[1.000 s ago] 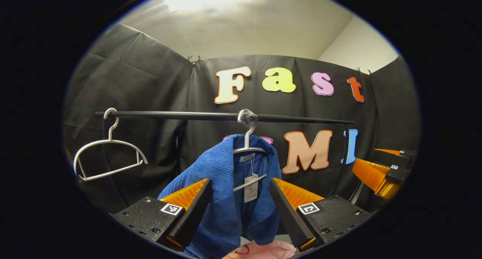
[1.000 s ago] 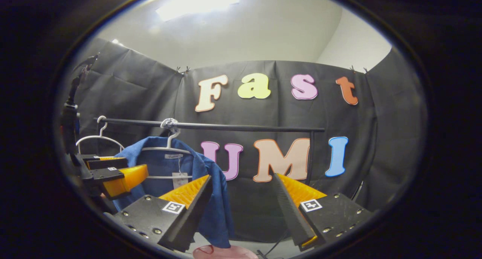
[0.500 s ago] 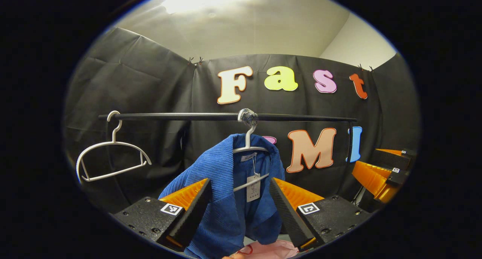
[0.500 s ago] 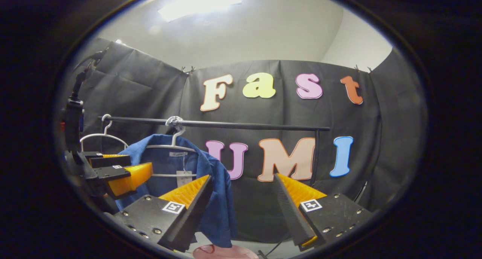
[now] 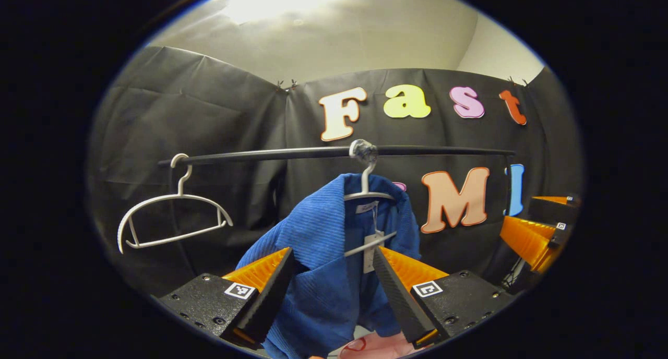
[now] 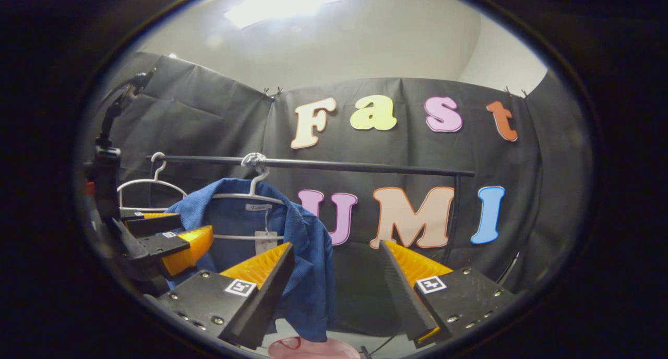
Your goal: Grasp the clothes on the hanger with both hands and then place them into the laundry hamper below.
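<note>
We close in on a blue shirt [image 5: 323,254] hanging from the black rail [image 5: 292,153].

Our left gripper [image 5: 332,260] and right gripper [image 6: 334,254] both gape wide, holding nothing; the shirt rides its white hanger [image 5: 368,194], the pink hamper [image 6: 313,348] below it.

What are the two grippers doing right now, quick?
Left gripper: open, holding nothing, blue shirt between its fingers.
Right gripper: open, holding nothing, beside the shirt's edge.
</note>
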A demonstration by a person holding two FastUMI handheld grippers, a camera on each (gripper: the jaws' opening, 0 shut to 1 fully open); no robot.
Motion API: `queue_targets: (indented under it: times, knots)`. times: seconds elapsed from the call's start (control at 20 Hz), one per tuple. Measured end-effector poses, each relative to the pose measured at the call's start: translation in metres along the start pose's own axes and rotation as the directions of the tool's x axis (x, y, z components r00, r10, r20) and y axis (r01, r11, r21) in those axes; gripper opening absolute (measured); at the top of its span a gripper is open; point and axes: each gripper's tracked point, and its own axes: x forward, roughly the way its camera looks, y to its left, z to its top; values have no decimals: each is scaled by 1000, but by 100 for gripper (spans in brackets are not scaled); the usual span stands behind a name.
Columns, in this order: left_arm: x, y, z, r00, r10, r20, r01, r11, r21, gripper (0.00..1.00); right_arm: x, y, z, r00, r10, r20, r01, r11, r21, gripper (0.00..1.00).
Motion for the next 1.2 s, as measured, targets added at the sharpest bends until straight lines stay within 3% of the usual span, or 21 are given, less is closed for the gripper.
queue_targets:
  times: [0.1, 0.2, 0.4, 0.65, 0.8, 1.2]
  knots:
    - [6, 11, -5, 998, 56, -4, -56, 998, 20, 93, 2, 3, -2, 1000, 10, -2, -10, 1000, 1, 96]
    - [10, 20, -8, 995, 97, 4, -98, 994, 40, 87, 4, 5, -1, 1000, 17, -3, -17, 1000, 5, 96]
    - [14, 17, -15, 996, 91, 1, -90, 993, 77, 70, 10, 9, -3, 1000, 29, -3, -29, 1000, 2, 96]
    - [18, 23, -17, 997, 77, -15, -77, 996, 43, 17, 22, 19, -12, 999, 47, -15, -47, 999, 3, 96]
    - [16, 20, -14, 999, 41, -17, -41, 999, -5, 9, 33, 29, -20, 998, 65, -28, -65, 998, 12, 96]
    - [8, 19, -9, 999, -39, -16, 39, 999, -9, 10, 77, 71, -42, 990, 133, -49, -132, 991, 38, 96]
